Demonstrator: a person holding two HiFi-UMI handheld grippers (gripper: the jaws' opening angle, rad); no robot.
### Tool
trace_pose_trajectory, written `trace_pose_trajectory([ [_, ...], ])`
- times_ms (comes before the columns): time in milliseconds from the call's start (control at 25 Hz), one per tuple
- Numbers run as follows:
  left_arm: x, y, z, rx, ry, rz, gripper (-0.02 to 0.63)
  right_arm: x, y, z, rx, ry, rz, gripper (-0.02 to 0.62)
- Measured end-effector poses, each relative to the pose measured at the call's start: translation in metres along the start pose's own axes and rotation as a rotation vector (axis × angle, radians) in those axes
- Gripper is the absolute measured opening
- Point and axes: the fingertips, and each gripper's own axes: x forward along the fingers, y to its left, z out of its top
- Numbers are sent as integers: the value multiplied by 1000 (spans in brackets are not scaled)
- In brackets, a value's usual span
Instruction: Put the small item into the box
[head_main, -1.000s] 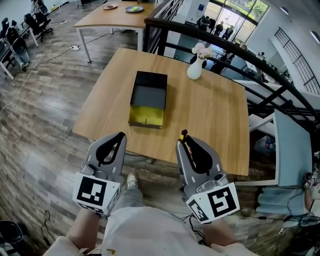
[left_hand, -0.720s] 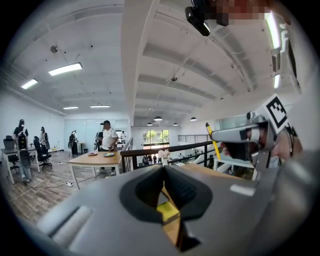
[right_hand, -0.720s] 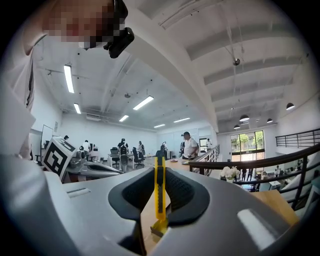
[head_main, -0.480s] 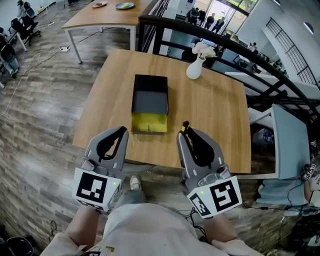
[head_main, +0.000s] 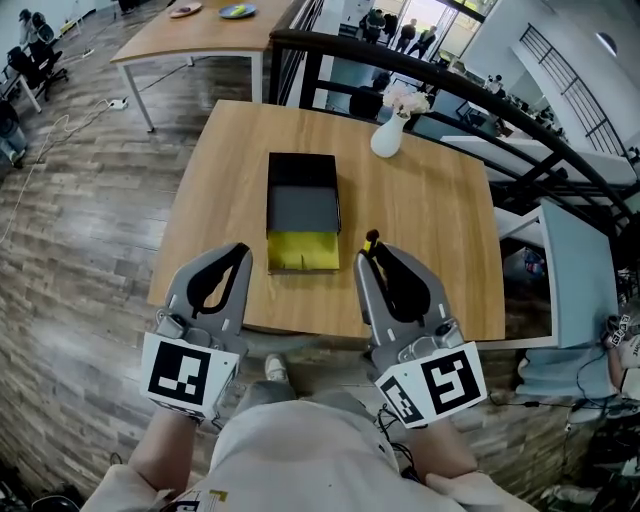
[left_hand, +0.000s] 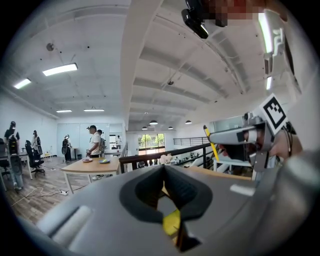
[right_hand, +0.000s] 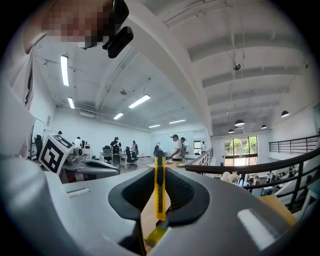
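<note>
Grey, black-padded left hand-held gripper (head_main: 237, 252) and right hand-held gripper (head_main: 371, 254) bear black-and-white marker cubes (head_main: 192, 372); pale top (head_main: 300, 460).

No legible text, no numbers (nor any brand)

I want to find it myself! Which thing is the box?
Look at the big wooden table. The box lies flat, left of its middle. It is long and black with a yellow near end, unlike the white flower vase.

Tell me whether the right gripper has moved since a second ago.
Yes. The right gripper, shut on the yellow knife, has moved forward: its tip, earlier short of the box, is now level with its near end.
</note>
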Motion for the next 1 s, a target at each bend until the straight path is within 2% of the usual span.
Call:
trace_pose_trajectory([
  [160,4,4,4,17,-17,7,3,5,-3,1,-4,2,6,66],
  [440,14,-4,2,-8,10,43,3,7,-20,-2,-5,7,36,64],
  [640,25,-7,9,28,-26,64,3,9,-30,-7,2,14,60,64],
  [840,31,-11,2,-6,11,79,3,11,-38,-13,6,24,74,64],
  [1000,40,-10,-3,7,17,99,3,17,-49,-19,10,42,90,66],
])
